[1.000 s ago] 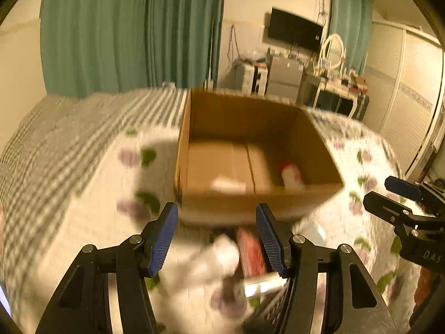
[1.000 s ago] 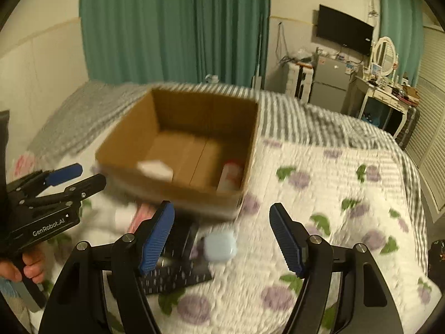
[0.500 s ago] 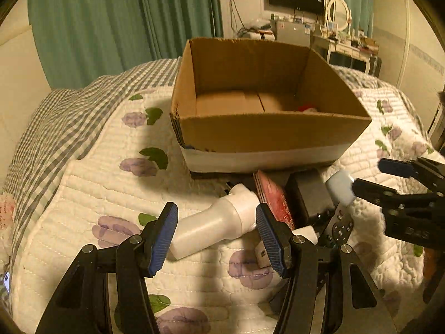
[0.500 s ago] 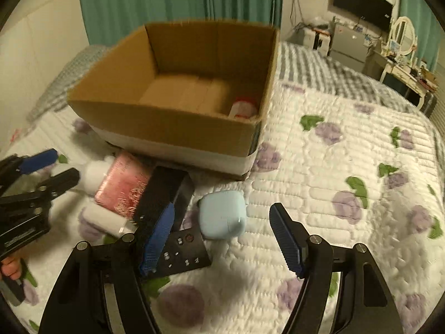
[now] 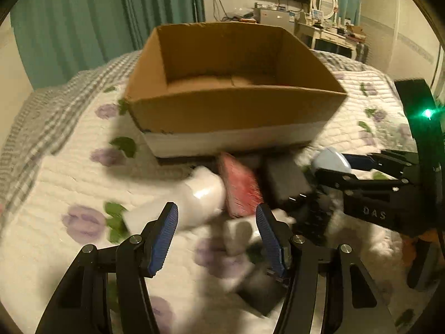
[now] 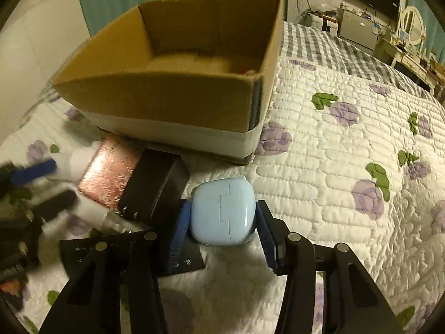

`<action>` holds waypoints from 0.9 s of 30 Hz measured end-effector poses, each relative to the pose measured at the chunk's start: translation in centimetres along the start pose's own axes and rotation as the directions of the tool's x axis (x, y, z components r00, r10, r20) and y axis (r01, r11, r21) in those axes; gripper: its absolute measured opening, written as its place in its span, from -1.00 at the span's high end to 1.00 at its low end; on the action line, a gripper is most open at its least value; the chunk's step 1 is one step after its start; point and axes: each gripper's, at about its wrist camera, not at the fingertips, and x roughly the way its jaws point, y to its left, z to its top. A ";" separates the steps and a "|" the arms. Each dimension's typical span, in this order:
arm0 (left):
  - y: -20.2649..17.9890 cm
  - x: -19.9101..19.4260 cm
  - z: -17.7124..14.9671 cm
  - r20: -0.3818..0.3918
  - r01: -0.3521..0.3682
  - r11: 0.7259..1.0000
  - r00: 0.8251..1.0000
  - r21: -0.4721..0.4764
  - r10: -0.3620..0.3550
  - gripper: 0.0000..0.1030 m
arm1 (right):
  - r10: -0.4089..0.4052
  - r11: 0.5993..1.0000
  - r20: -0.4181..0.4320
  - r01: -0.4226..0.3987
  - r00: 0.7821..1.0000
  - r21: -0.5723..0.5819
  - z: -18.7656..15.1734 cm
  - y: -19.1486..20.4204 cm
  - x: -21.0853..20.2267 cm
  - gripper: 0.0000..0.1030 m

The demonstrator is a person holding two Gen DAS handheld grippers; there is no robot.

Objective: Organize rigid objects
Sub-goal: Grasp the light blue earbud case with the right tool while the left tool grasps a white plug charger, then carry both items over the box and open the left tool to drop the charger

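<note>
The bed [image 6: 347, 144], covered by a white floral quilt, carries an open cardboard box [image 6: 178, 97]. The box fills more of both views than one second ago, because both claws have come down toward the pile in front of it.

The pile lies against the box's near wall: a white plastic bottle [image 5: 194, 197] on its side, a pink glittery box [image 6: 108, 172], a black box [image 6: 155, 186] and a black remote control [image 6: 178, 261]. A pale blue earbud case [image 6: 224, 211] rests at the pile's right end, partly on the remote control.

Right claw [image 6: 222, 231]: the jaws are closing with the earbud case between them, both blue pads now at its sides; half a second ago they stood well clear.

Left claw [image 5: 217, 233]: jaws wide apart as before, holding nothing, poised above the bottle and a small white item too blurred to identify.
</note>
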 end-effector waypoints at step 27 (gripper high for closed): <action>-2.3 3.1 -0.6 -0.088 -0.009 0.985 0.996 -0.174 -0.006 -0.14 | -0.006 1.000 0.043 0.006 0.999 -0.016 -0.4 0.2 -2.0 0.07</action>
